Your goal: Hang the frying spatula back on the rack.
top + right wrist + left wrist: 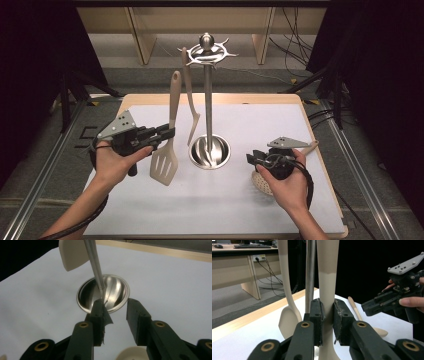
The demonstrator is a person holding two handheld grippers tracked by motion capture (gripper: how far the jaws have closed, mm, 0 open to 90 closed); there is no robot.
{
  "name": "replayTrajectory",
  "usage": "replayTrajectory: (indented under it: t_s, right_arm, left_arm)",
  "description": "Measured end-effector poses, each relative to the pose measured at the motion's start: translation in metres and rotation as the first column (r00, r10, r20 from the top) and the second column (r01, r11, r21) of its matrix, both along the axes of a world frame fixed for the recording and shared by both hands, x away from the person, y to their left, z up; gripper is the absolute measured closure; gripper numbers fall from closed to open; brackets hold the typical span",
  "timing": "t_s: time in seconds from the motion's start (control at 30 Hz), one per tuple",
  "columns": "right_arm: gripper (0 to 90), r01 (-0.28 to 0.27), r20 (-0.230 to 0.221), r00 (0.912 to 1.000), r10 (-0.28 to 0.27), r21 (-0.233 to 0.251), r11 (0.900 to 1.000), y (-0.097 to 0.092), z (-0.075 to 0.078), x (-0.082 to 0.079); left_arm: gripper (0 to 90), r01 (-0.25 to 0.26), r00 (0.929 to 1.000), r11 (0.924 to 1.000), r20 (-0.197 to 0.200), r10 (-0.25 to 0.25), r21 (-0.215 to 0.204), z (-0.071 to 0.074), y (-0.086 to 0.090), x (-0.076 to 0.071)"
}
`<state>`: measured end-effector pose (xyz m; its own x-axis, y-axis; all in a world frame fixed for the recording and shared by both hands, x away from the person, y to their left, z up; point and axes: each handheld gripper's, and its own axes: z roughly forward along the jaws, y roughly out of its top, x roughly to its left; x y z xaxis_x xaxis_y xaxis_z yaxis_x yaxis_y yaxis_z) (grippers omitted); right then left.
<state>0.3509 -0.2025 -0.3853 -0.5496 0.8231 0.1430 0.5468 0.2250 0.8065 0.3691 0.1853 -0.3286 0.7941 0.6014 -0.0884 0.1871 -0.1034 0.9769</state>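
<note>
A chrome utensil stand [207, 102] rises from a round dish base [223, 151] mid-table, and a beige spoon [190, 102] hangs from one of its top hooks. My left gripper [167, 134] is shut on the handle of a beige slotted spatula [165, 166], held upright just left of the stand. In the left gripper view the jaws [327, 305] clamp the spatula handle [326, 282], with the pole [310, 275] right behind. My right gripper [250, 159] is open to the right of the base, above a perforated skimmer [262, 184] lying on the mat. Its jaws [116, 312] face the stand base [117, 288].
A white mat [220, 200] covers the wooden table [210, 98]. The stand's hook ring [207, 51] has several free prongs. The skimmer's handle [311, 146] points toward the table's right edge. Dark curtains and metal rails flank the table on both sides.
</note>
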Motion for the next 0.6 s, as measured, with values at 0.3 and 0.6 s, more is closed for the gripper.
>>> replayTrajectory:
  t_s: [0.3,0.6]
  right_arm:
    - [68.3,-0.005,-0.004,1.0,0.005,0.009,0.9999,0.001,-0.001,0.001]
    - [68.5,0.0,-0.023,0.9997,0.001,0.025,0.9997,0.002,-0.001,-0.001]
  left_arm:
    - [78.0,0.022,0.9997,0.9998,0.013,-0.022,-0.001,0.011,-0.003,0.005]
    - [77.9,0.028,0.9995,0.9996,0.011,-0.028,0.006,0.015,-0.005,0.011]
